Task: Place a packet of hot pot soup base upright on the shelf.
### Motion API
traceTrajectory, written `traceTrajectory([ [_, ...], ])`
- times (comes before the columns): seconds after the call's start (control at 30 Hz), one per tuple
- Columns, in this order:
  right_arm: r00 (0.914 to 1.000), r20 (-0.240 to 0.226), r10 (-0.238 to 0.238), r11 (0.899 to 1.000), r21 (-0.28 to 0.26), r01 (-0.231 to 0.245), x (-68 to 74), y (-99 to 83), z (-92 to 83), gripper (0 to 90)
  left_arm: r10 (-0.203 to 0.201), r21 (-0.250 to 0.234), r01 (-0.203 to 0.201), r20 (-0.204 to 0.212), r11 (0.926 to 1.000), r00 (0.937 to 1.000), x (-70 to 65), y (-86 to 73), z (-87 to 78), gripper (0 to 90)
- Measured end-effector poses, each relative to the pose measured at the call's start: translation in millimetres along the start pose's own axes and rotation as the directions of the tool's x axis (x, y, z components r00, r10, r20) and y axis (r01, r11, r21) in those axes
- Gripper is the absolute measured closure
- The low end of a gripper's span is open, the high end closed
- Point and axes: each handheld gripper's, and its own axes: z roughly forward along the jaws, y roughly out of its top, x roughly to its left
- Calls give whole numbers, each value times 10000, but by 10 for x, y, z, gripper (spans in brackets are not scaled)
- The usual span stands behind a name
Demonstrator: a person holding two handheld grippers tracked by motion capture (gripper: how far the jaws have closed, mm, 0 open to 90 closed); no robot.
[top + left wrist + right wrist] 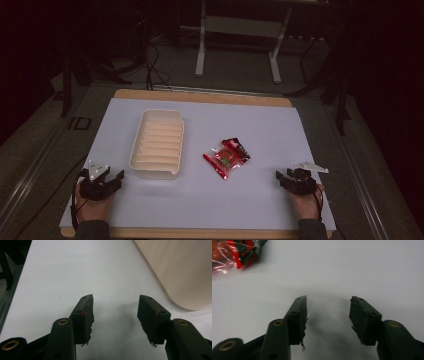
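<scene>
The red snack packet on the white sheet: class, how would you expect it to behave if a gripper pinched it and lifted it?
The red snack packet looks like thin, crinkled glossy film, so it would probably flex and sag instead of staying stiff. Its shine suggests the pads might slip. It lies flat beside the cream tray, so it should slide when pushed, not roll, and it is probably light.

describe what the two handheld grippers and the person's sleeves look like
Both the left gripper and the right gripper are black, each with two flat-faced jaws whose pad edges are frayed, and brass-coloured rivets at the joints. Each carries a grey three-cornered plate on top and trails a black cable. The sleeves look dark grey.
</scene>
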Motion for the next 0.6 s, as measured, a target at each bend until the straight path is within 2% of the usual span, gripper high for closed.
traceTrajectory([
  [0.03,10000,-93,-7,10000,-63,7,10,4,-4,519,-124,-49,125,133,9999,9998,16,-2,-2,474],
  [0.2,9998,-174,-29,9999,-147,27,40,17,-18,536,-249,-175,254,299,9995,9992,34,-7,-15,480],
  [0.27,9997,-182,-174,9996,-215,170,81,34,-35,554,-245,-216,251,292,9995,9993,33,-8,-18,485],
  [0.5,9991,-425,-80,9994,-331,66,125,59,-58,539,-314,-156,318,265,9994,9992,39,-5,-12,485],
  [0.6,9984,-569,4,9999,-130,-12,157,69,-39,535,-277,-171,282,251,9995,9993,33,-6,-13,484],
])
